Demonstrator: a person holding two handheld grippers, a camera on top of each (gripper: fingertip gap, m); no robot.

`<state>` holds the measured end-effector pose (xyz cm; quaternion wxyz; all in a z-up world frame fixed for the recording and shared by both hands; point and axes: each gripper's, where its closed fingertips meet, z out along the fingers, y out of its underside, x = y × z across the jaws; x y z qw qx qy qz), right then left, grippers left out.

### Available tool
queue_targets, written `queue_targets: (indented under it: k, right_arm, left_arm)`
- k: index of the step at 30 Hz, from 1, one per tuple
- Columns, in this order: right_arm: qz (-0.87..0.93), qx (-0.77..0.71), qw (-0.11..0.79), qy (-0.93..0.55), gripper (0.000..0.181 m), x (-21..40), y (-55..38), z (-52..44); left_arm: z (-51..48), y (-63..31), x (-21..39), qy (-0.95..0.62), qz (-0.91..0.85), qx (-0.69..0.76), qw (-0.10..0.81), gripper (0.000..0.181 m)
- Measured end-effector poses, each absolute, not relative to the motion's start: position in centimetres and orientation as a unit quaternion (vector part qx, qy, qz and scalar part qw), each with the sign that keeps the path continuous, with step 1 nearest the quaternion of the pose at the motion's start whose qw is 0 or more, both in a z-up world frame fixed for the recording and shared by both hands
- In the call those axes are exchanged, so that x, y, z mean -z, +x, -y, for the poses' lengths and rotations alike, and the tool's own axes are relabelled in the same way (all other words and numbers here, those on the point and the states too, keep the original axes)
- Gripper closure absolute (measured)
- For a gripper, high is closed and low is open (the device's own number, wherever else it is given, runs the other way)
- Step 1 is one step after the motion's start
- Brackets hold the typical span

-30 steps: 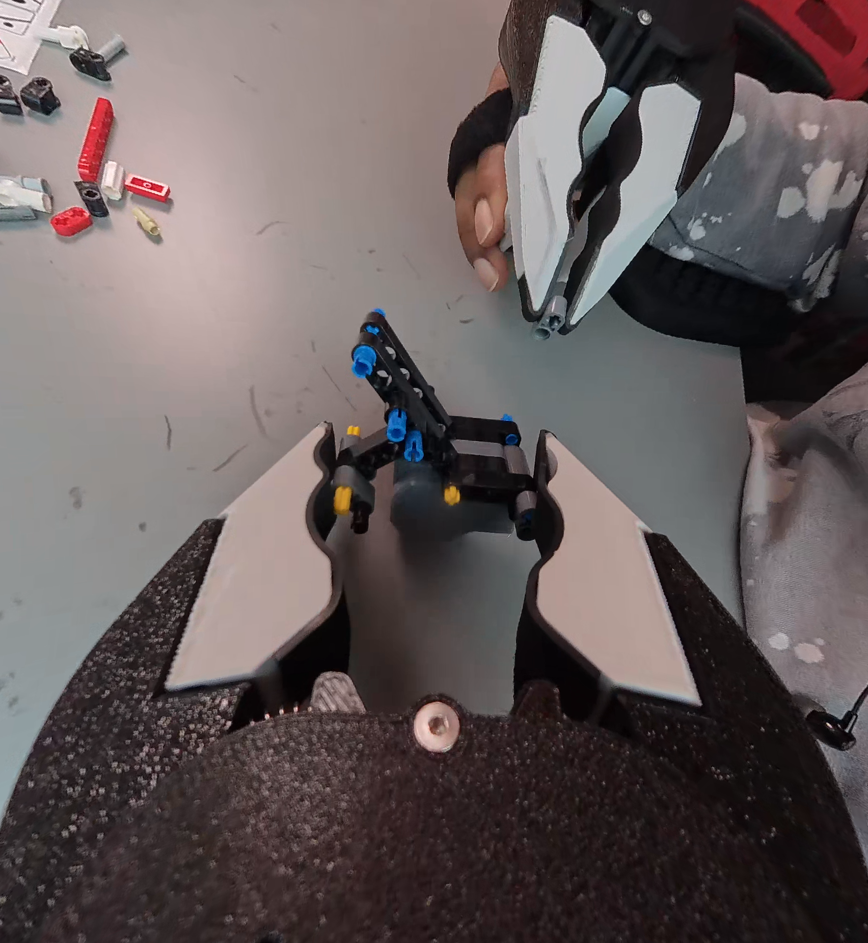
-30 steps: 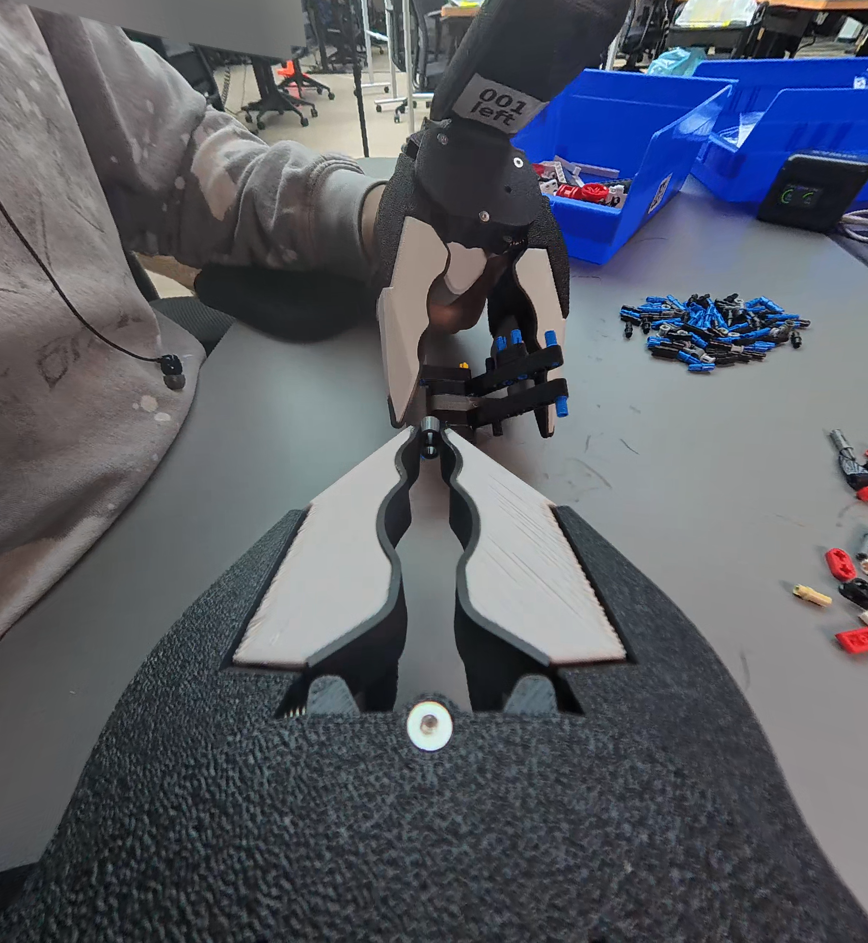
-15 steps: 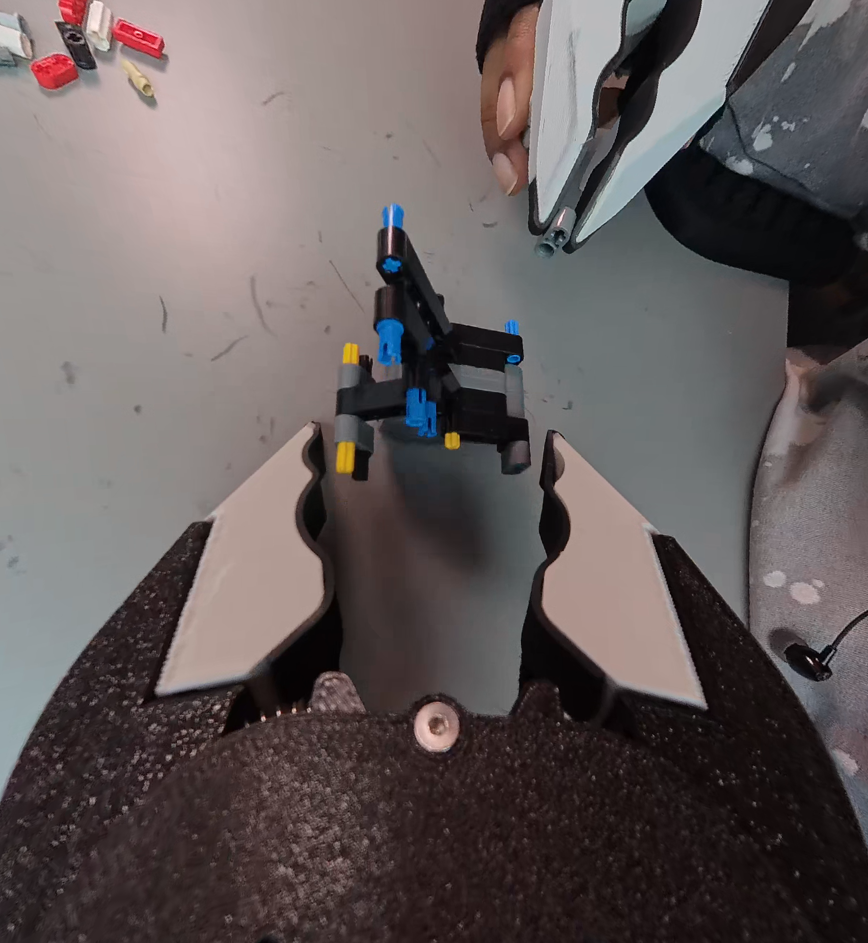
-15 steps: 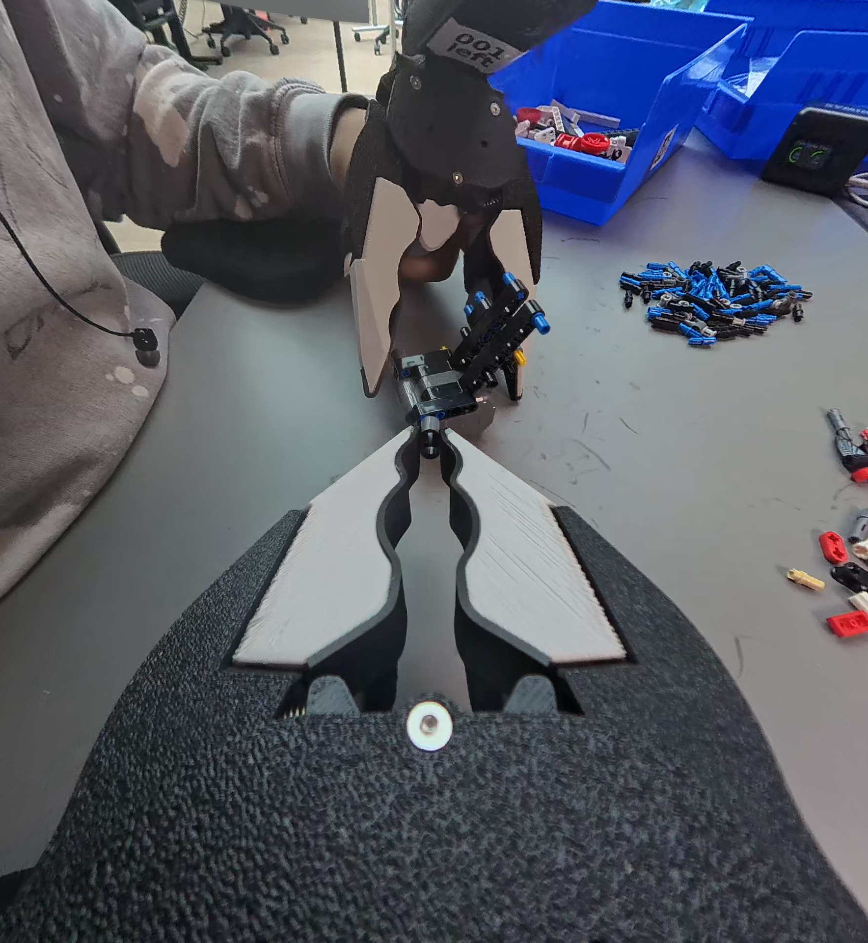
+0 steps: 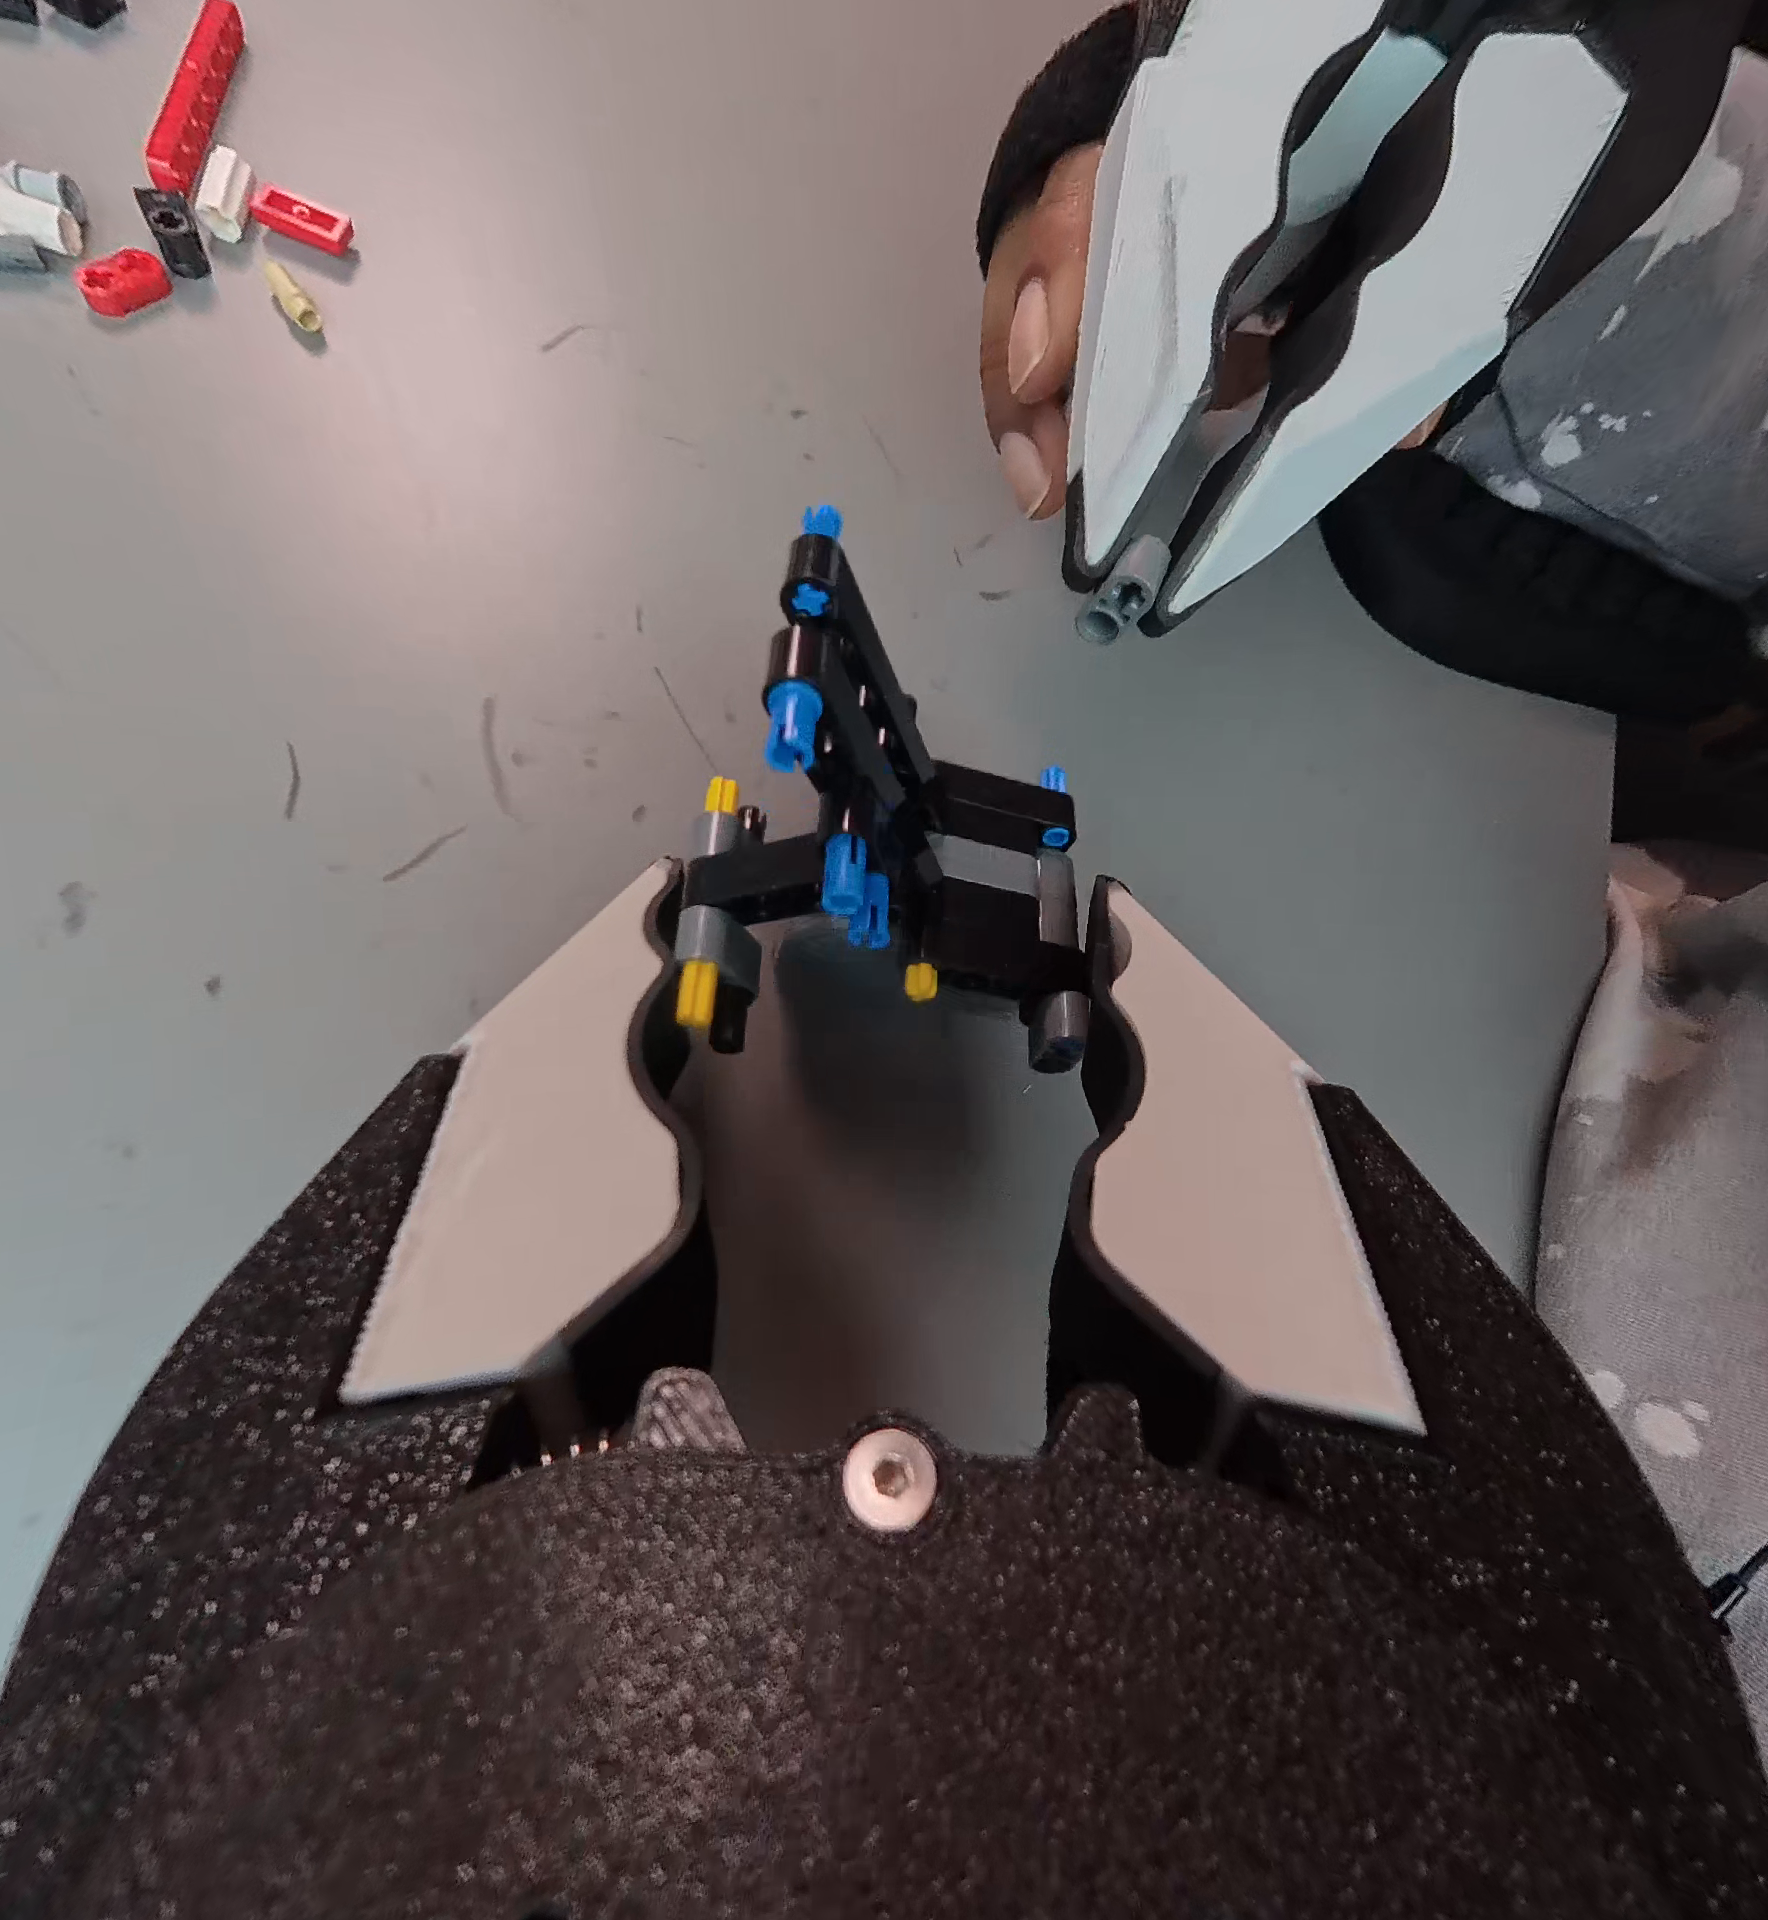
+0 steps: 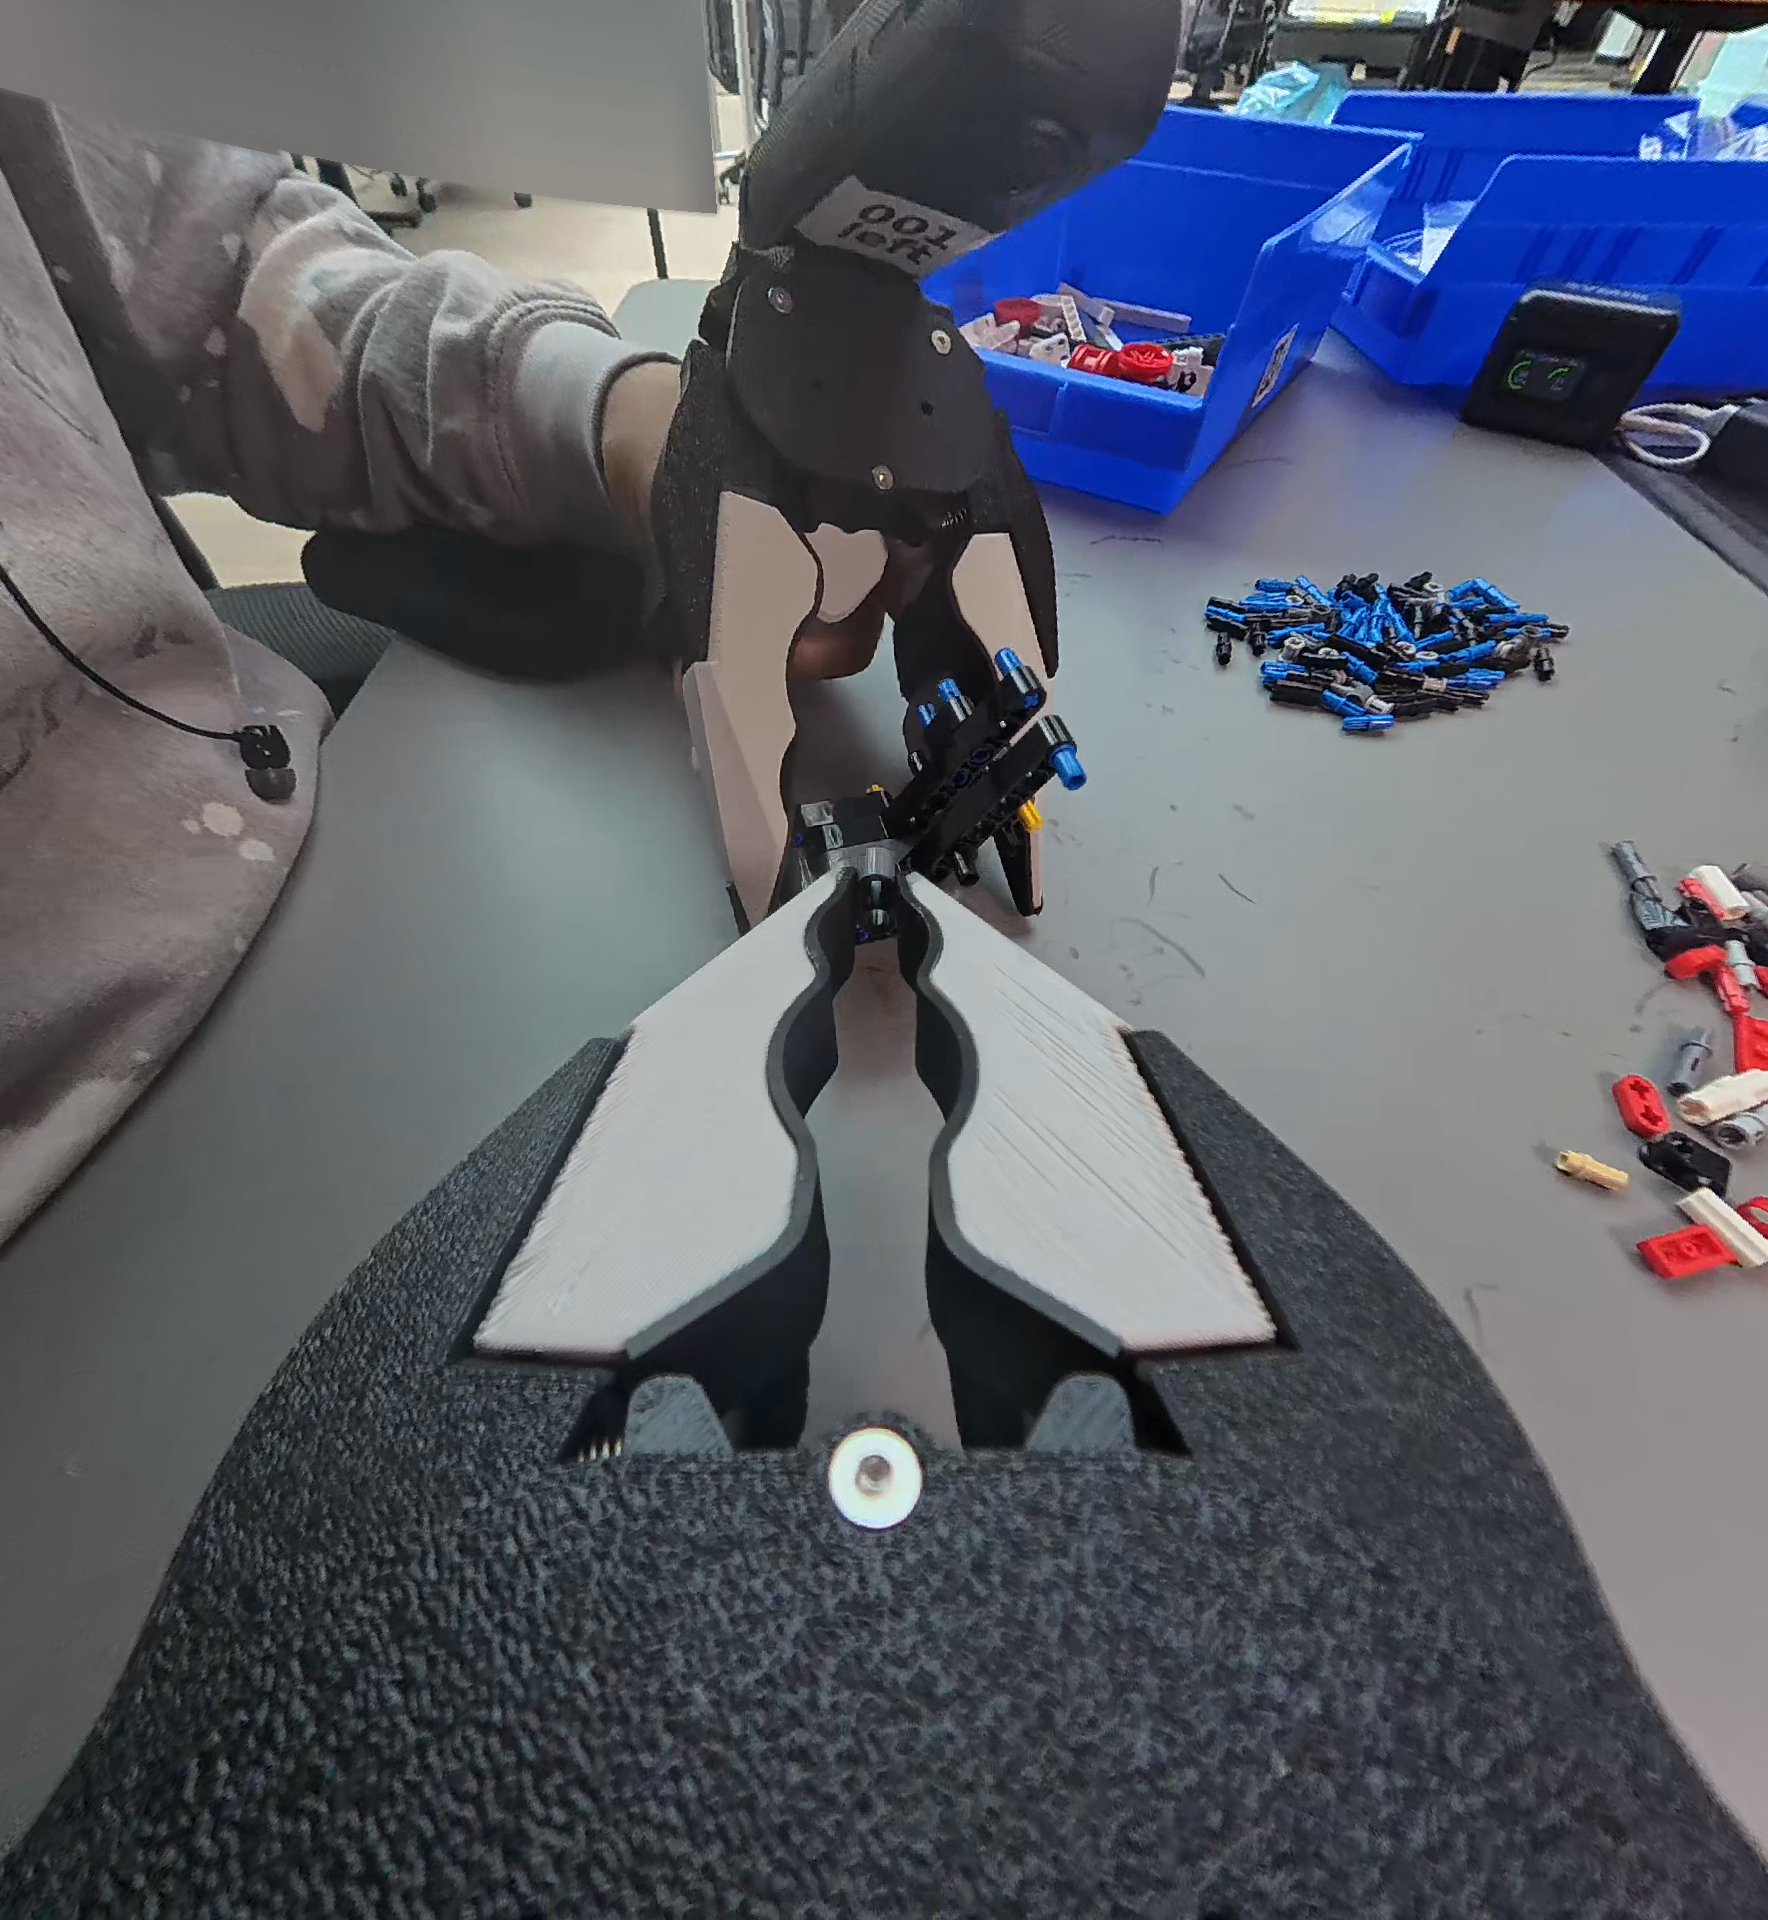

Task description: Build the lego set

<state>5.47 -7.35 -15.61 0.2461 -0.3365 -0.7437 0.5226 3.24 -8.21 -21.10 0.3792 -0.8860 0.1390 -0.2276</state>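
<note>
Now the left gripper (image 5: pixel 880 935), jaws wide, flanks the black beam assembly with blue pins (image 5: pixel 890 821) on the grey worktop (image 5: pixel 444 623), probably steadying it, while the right gripper (image 6: pixel 872 899), jaws pinching a small grey connector (image 5: pixel 1119 608), approaches it.

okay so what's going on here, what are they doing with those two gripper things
A person is building a Lego model on a grey table with two handheld grippers. The left gripper, jaws wide, straddles a small black assembly with blue and yellow pins; whether it is gripping is unclear. The right gripper is shut on a small grey connector, held just beside the assembly, seemingly ready to be fitted. Loose red, white and black parts and a pile of pins lie nearby.
</note>
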Motion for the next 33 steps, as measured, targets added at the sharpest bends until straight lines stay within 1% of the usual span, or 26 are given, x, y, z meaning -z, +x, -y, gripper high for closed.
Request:
queue_targets:
  k: [1, 7, 14, 20, 33]
  right_arm:
    - [0.738, -0.530, 0.246, -0.337, 0.174, 15.3, 5.5, 7.3]
    - [0.724, -0.574, 0.218, -0.315, 0.174, 14.1, 6.4, 8.1]
    - [0.708, -0.603, 0.209, -0.304, 0.174, 13.1, 6.4, 9.0]
    - [0.689, -0.628, 0.202, -0.301, 0.174, 12.2, 6.4, 9.3]
    - [0.695, -0.620, 0.202, -0.302, 0.174, 12.4, 6.4, 9.4]
  left_arm:
    - [8.1, 3.3, 20.6, -0.879, -0.139, 0.237, 0.389, 0.105]
    - [8.4, 3.5, 17.0, -0.826, -0.137, 0.318, 0.444, 0.107]
    - [8.4, 4.2, 14.1, -0.781, -0.129, 0.372, 0.485, 0.108]
    - [8.3, 4.4, 13.7, -0.774, -0.123, 0.381, 0.490, 0.108]
    - [8.5, 4.2, 13.1, -0.766, -0.124, 0.380, 0.504, 0.109]
